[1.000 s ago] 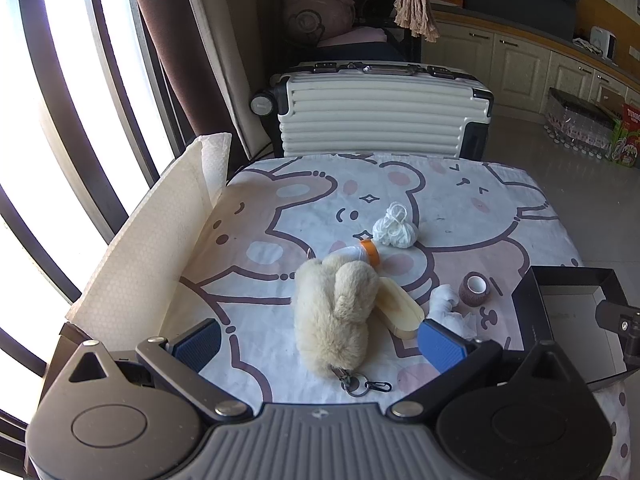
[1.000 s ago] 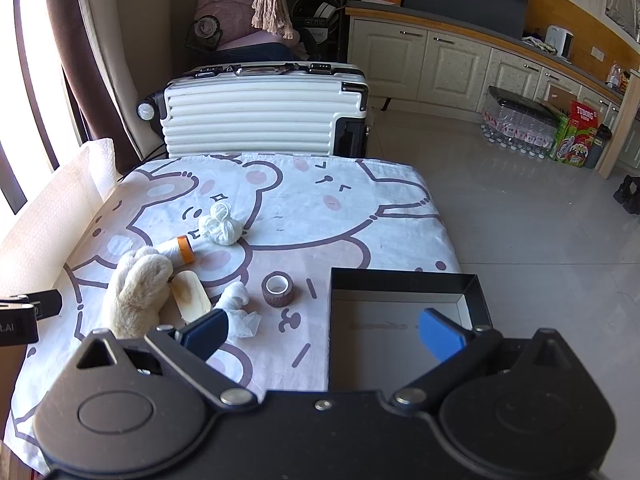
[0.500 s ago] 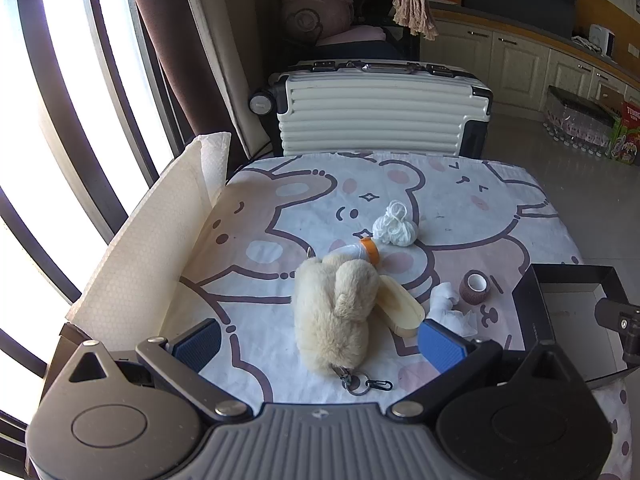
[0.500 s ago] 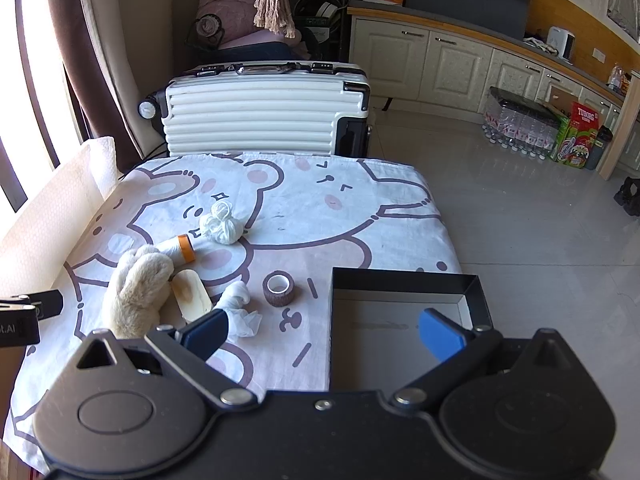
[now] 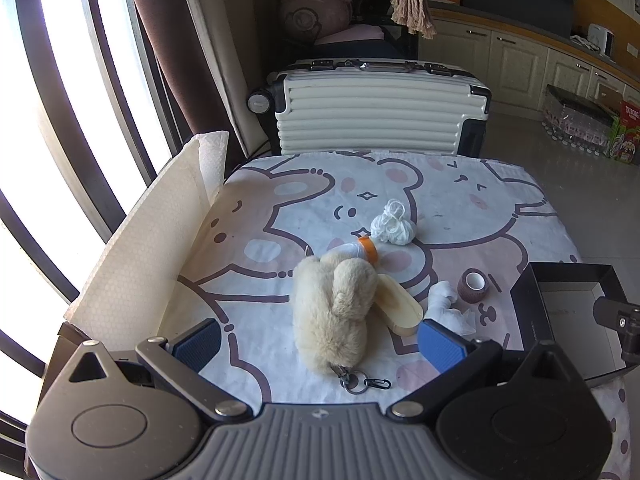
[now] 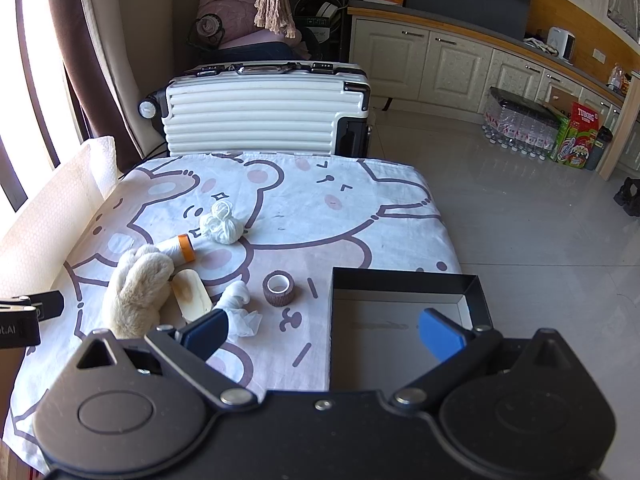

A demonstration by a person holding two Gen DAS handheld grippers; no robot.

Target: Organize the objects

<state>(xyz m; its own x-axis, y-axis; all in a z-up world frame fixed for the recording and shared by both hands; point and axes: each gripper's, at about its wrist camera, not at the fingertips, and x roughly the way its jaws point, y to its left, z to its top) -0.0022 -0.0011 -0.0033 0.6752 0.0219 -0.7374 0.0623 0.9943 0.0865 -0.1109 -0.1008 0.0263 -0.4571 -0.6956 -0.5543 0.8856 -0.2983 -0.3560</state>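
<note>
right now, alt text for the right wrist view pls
An open right claw hovers over the near edge of a table with a bear-print cloth, above an empty black box. Left of the box lie a tape roll, a crumpled tissue, a plush toy and a white yarn ball.

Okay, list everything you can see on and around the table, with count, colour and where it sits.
Fluffy cream plush toy with metal keyring: one, cream, near left of the table.
White bottle with orange cap: one, lying behind the plush.
Bundle of white yarn: one, table centre.
Pale wooden oval piece: one, beside the plush.
Crumpled white cloth wad: one, near the front edge.
Brown tape roll: one, left of the box.
Open black cardboard box: one, table's right corner, nothing visible inside.
Bear-print tablecloth: one, white and pink.
White ribbed suitcase: one, behind the table.
Left claw: open, blue pads.
Right claw: open, blue pads.
</note>
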